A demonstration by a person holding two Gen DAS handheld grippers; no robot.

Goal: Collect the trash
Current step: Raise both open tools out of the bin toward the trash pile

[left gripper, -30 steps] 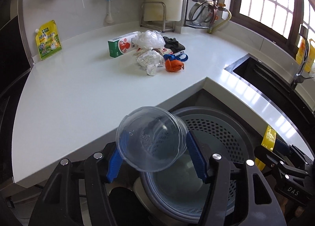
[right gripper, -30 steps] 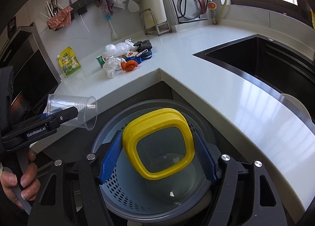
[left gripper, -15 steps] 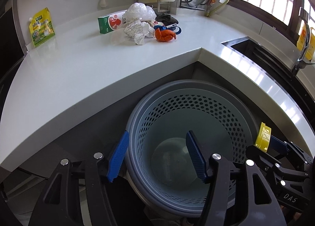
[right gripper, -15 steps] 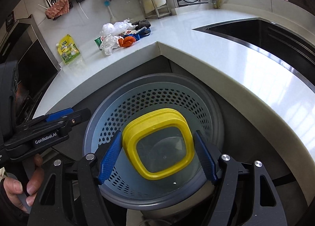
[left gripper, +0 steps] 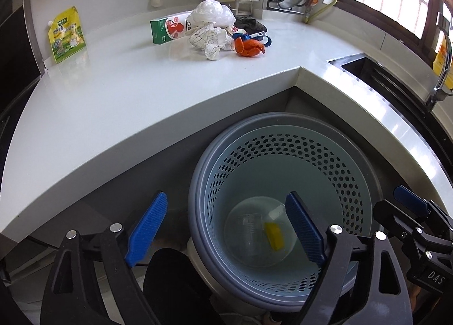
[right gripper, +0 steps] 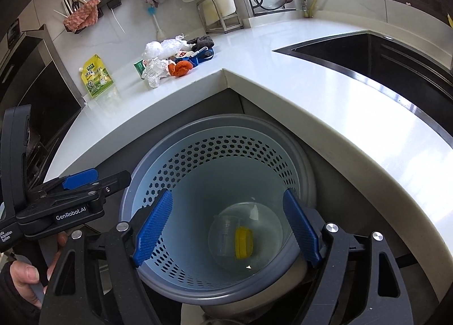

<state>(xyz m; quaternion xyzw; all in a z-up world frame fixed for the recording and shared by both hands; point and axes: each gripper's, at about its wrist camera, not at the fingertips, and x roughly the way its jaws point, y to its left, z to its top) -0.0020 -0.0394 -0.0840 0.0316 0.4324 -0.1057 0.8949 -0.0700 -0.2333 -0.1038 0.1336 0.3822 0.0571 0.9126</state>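
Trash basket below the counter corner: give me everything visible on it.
The trash basket is round, light blue-grey plastic with a thicker grey rim and hexagonal holes in its upper wall. It stands upright on the floor in the counter's inner corner. At the bottom lie a clear plastic cup and a yellow-rimmed lid. Neither hand-held gripper visibly touches it.

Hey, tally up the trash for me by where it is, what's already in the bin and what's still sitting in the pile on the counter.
In the grey perforated plastic bin: 2, the clear plastic cup and the yellow-rimmed lid.
On the white counter: 6 that I can make out, the green and white carton, white plastic bag, crumpled patterned paper, orange scrap, blue item and dark cloth.
Total: 8.
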